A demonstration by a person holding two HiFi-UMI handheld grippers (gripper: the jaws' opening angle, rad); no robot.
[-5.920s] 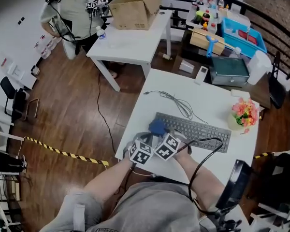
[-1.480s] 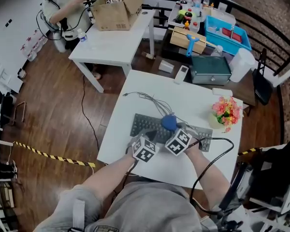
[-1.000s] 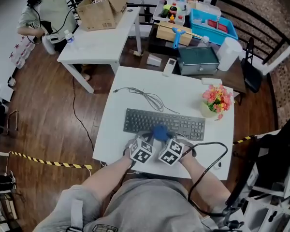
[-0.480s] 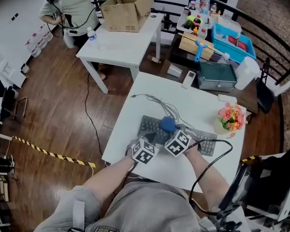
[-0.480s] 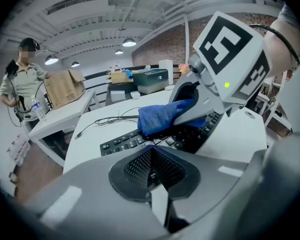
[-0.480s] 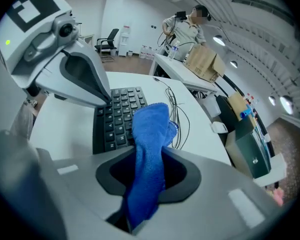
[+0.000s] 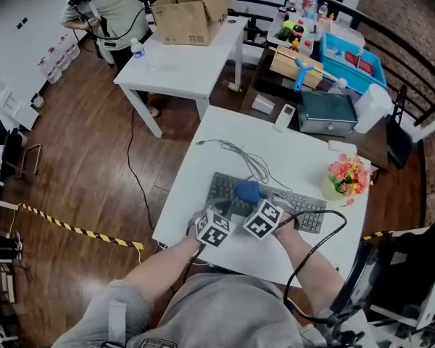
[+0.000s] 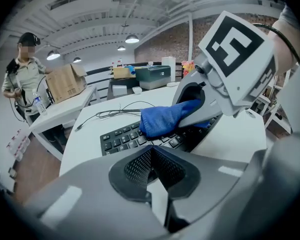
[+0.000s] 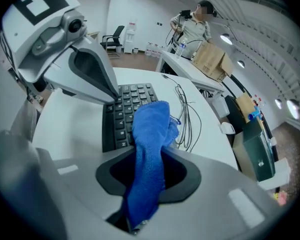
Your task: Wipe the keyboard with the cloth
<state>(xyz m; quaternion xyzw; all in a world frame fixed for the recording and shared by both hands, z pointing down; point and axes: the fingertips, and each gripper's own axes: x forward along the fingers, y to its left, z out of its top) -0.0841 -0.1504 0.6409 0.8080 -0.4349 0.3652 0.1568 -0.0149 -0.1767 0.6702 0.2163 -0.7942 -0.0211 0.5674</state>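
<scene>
A dark keyboard (image 7: 304, 207) lies on the white table (image 7: 203, 165). My right gripper (image 7: 251, 199) is shut on a blue cloth (image 7: 246, 191), whose free end rests on the keys left of the keyboard's middle. In the right gripper view the cloth (image 9: 149, 134) runs out from between the jaws of the right gripper (image 9: 149, 153) onto the keyboard (image 9: 121, 119). My left gripper (image 7: 223, 210) is just to its left, over the keyboard's near edge. The left gripper (image 8: 153, 149) is shut with nothing in it, the cloth (image 8: 162, 120) and keyboard (image 8: 121, 139) ahead.
The keyboard's cable (image 7: 241, 154) loops across the table behind it. A flower pot (image 7: 346, 176) stands at the table's right edge. Beyond are a remote (image 7: 284, 116), a grey case (image 7: 326, 111), and a second white table (image 7: 181, 60) with a cardboard box (image 7: 192, 9) and a person (image 7: 105, 6).
Both grippers have slid leftward along the keyboard, dragging the cloth over the keys. The head camera's view has also shifted.
</scene>
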